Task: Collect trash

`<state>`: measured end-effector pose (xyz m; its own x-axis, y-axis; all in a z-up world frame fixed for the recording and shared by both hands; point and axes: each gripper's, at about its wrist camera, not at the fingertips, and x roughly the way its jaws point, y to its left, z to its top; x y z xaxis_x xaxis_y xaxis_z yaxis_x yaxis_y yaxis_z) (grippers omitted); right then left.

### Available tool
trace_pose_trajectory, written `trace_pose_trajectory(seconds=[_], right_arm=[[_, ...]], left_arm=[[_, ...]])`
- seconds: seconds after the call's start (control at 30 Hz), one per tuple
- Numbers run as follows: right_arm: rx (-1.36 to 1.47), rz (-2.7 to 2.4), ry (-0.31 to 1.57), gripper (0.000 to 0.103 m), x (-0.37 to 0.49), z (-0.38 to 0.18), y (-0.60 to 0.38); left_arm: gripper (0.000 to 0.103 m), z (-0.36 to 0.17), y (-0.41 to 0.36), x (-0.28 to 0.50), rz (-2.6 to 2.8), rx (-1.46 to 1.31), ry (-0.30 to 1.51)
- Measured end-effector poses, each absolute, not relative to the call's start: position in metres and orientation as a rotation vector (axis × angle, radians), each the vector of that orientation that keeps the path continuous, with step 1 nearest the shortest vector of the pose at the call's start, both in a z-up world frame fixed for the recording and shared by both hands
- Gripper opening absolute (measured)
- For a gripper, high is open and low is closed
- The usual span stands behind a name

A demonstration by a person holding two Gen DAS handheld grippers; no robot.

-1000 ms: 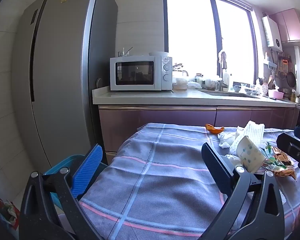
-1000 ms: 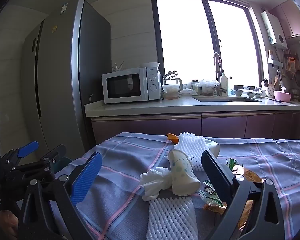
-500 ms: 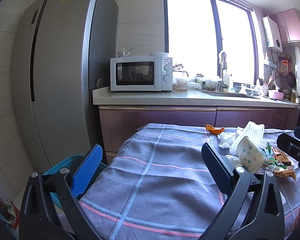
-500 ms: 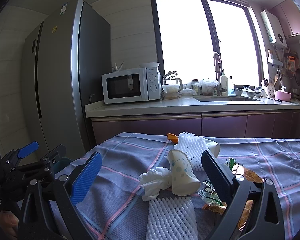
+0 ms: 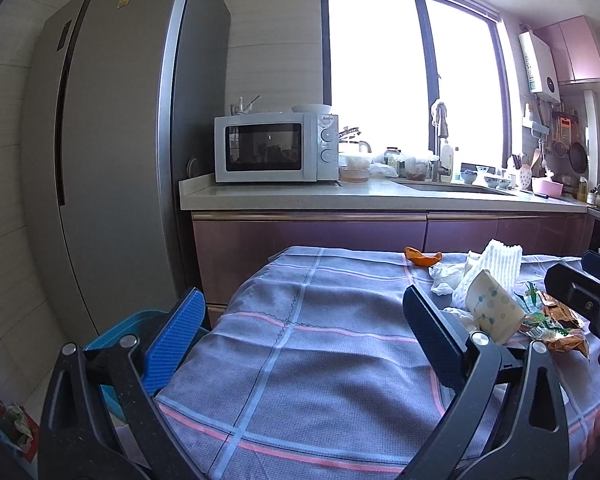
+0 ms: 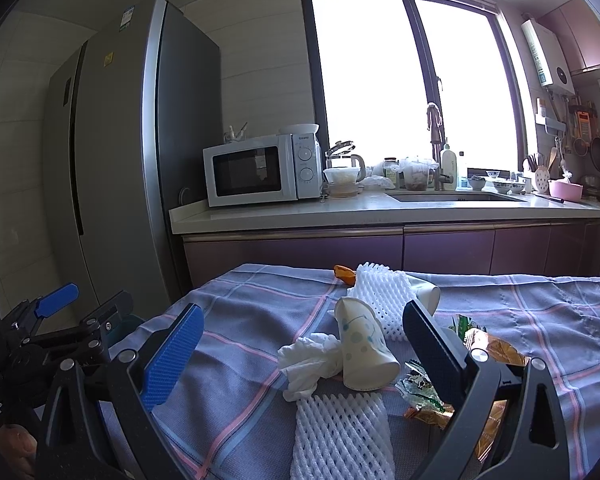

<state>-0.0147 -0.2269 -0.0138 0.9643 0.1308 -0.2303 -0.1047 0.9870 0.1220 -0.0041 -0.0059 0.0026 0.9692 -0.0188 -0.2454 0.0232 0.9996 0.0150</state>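
Two gaping, empty grippers, left gripper [image 5: 300,322] and right gripper [image 6: 302,336], hover before paper cup [image 6: 362,350], tissue [image 6: 308,362] and foam net [image 6: 342,436].

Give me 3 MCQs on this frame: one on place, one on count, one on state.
1. Where does the orange peel lie?
A. far edge of the tablecloth
B. inside the microwave
C. on the floor

2. How many white foam nets show in the right wrist view?
A. one
B. two
C. four

3. What state is the right claw in?
A. shut on the paper cup
B. shut on nothing
C. open

Answers:
1 A, it sits at the far edge of the tablecloth.
2 B, near foam net and far foam net.
3 C, its jaws stand wide apart around the paper cup, not touching it.
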Motion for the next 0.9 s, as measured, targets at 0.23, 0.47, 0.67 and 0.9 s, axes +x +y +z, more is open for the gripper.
trace_pose_trajectory(seconds=[0.23, 0.47, 0.67, 0.9], right_arm=[[0.114, 0.117, 0.258, 0.096, -0.012, -0.017, -0.231], [0.138, 0.122, 0.324, 0.096, -0.007, -0.029, -0.244], [0.134, 0.182, 0.438, 0.082, -0.012, -0.052, -0.249], [0.150, 0.212, 0.569, 0.071, -0.015, -0.084, -0.256]], left_arm=[[0.098, 0.001, -0.009, -0.004, -0.044, 0.013, 0.246], [0.098, -0.005, -0.022, 0.003, -0.093, 0.040, 0.260], [0.098, -0.013, -0.043, 0.019, -0.206, 0.057, 0.328], [0.096, -0.026, -0.078, 0.052, -0.394, 0.085, 0.466]])
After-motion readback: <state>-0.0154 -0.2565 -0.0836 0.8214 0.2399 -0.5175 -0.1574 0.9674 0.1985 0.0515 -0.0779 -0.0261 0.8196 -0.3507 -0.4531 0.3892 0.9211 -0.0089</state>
